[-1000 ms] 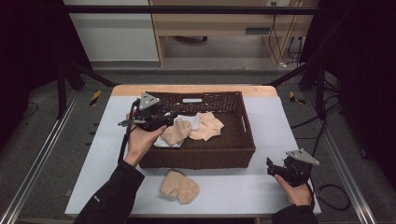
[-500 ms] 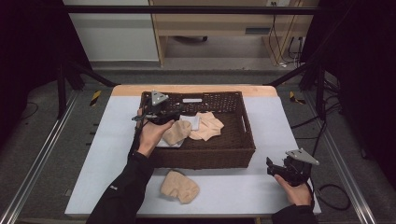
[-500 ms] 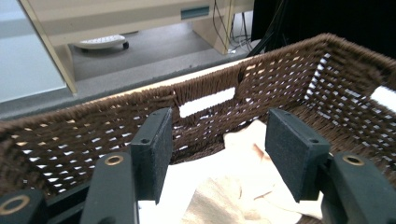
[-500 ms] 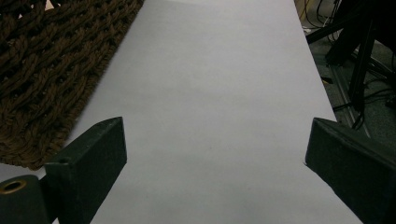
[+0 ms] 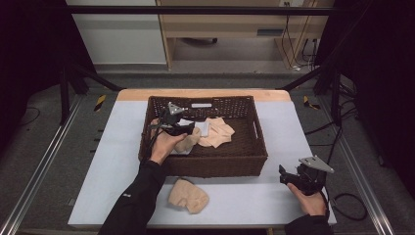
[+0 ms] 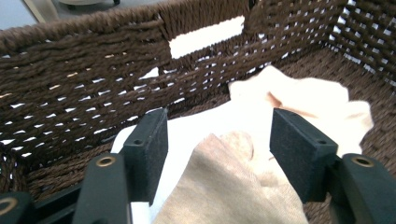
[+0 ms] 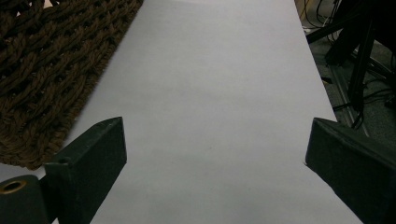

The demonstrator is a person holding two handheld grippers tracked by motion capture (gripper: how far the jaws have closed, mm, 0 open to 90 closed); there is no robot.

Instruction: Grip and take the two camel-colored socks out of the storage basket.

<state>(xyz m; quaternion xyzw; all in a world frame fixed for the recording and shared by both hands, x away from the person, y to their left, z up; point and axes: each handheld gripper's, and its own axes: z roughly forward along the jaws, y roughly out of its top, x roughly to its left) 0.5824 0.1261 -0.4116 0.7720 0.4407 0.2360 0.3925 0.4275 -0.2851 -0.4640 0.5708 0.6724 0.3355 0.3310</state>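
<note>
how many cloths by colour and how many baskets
beige cloths: 3, one between the jaws, one further in the basket, one on the table
white cloths: 1
brown wicker baskets: 1
total: 5

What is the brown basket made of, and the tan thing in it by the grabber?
The basket looks woven from dark brown twisted cord or wicker, matte: light shows through its braided strands. The tan thing looks like soft knitted cloth, since it folds and wrinkles; the exact fabric isn't clear.
</note>
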